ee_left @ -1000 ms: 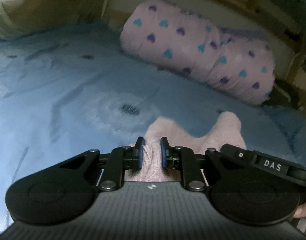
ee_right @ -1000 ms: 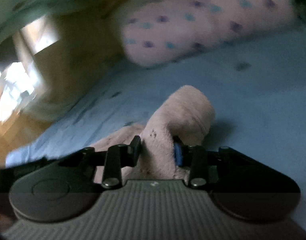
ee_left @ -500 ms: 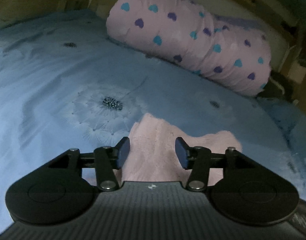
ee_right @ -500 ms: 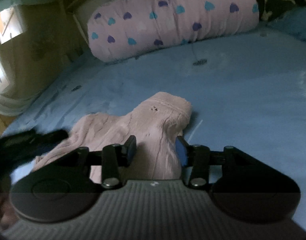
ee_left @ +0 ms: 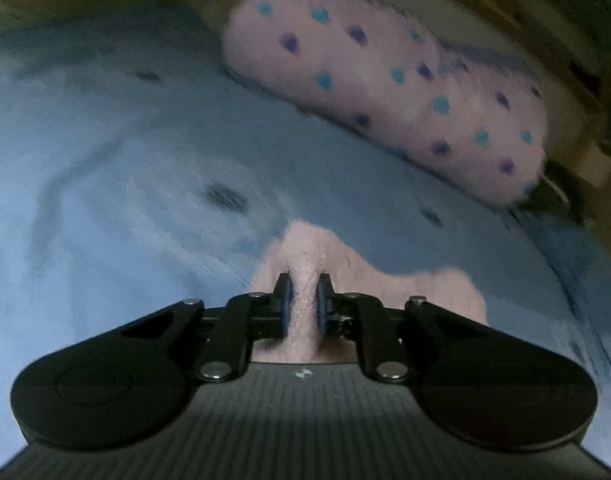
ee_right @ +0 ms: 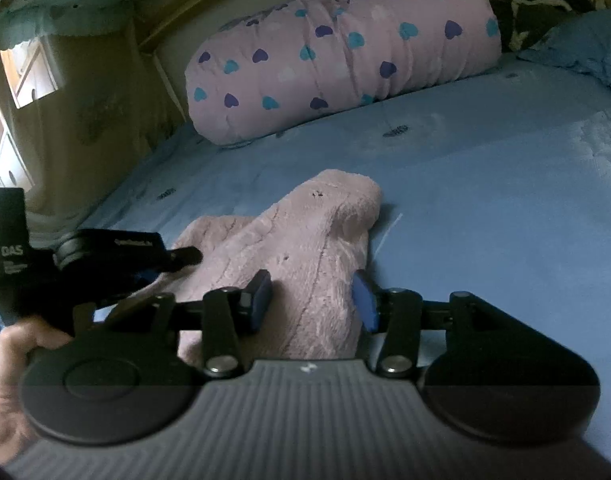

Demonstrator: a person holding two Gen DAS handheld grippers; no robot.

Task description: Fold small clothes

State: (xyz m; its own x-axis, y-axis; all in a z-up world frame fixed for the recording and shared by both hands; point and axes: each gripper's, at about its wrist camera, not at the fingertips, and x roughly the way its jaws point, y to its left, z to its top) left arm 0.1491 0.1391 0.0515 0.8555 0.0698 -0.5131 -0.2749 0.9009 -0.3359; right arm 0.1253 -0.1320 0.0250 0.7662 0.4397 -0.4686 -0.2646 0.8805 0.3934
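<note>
Garment: the small pink fleece garment [ee_right: 301, 264] lies rumpled on the blue bedsheet [ee_right: 485, 208], near my edge of the bed and well apart from the heart-print pillow [ee_right: 345, 56] at the far side.

Left gripper: my left gripper [ee_left: 303, 300] has just snapped closed, and its blue pads pinch a raised ridge of the pink fleece between them. That grip looks firm.

Right gripper: my right gripper [ee_right: 311, 300] stands part open over the garment's right-hand side, its jaws having just been opening. The fleece lies between the pads, but they do not press on it.

My left hand: my hand [ee_right: 13, 364] shows at the left edge of the right wrist view, wrapped on the left gripper's handle.

Step in hand: I judge this to be the re-gripping before a fold, with one side taken and the other not yet.

View: the left wrist picture is smeared by motion, so I cannot say which part of the garment I hold there; it may be an edge or a mere wrinkle.

Next move: close the right pads on an edge level with the left one, then lift both together so the cloth hangs flat enough to fold over.
</note>
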